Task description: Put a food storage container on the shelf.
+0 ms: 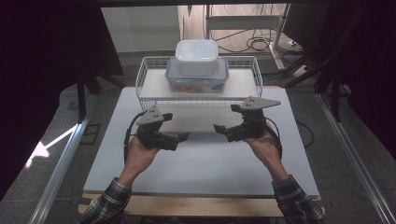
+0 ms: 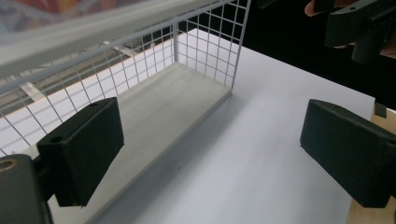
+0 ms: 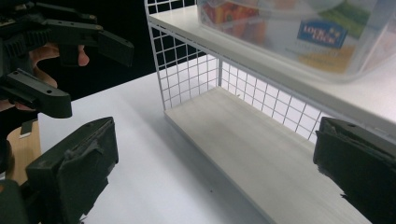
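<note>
Hovering wide open and empty before the white wire rack, the left gripper and right gripper should approach the stacked clear plastic food containers level, evenly.

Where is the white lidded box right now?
In the high view, the white lidded box sits stacked on the clear food container, atop the wire shelf rack, centre-back.

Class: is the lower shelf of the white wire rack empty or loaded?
Empty. The lower shelf shows only bare wood; both containers sit stacked on the top shelf.
</note>
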Motion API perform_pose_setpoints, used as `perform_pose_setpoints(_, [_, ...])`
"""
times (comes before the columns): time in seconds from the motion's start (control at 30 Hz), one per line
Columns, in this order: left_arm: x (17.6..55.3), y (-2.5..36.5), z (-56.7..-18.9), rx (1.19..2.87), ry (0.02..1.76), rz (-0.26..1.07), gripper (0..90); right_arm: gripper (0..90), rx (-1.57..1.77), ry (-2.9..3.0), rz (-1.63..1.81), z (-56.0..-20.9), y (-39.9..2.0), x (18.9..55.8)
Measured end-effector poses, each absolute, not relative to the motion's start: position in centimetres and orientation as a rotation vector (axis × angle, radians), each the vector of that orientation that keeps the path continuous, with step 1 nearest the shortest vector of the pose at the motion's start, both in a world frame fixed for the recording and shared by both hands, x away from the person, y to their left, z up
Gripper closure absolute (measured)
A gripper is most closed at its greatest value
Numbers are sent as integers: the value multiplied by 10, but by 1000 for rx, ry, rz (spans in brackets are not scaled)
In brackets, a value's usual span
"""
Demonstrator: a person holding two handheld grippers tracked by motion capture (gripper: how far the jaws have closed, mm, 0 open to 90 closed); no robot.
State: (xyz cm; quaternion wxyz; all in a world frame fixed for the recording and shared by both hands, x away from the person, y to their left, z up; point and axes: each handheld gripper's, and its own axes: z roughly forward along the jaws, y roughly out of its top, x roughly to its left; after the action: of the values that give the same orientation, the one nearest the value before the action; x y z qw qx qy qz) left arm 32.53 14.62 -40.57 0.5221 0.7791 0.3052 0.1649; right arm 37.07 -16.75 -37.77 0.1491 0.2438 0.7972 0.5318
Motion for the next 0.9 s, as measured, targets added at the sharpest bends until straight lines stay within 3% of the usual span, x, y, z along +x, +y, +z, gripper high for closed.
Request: perform_pose_setpoints(0.9, [295,150,-459,1934,782,392,55,0,746,2353,1471,-418,-183,338])
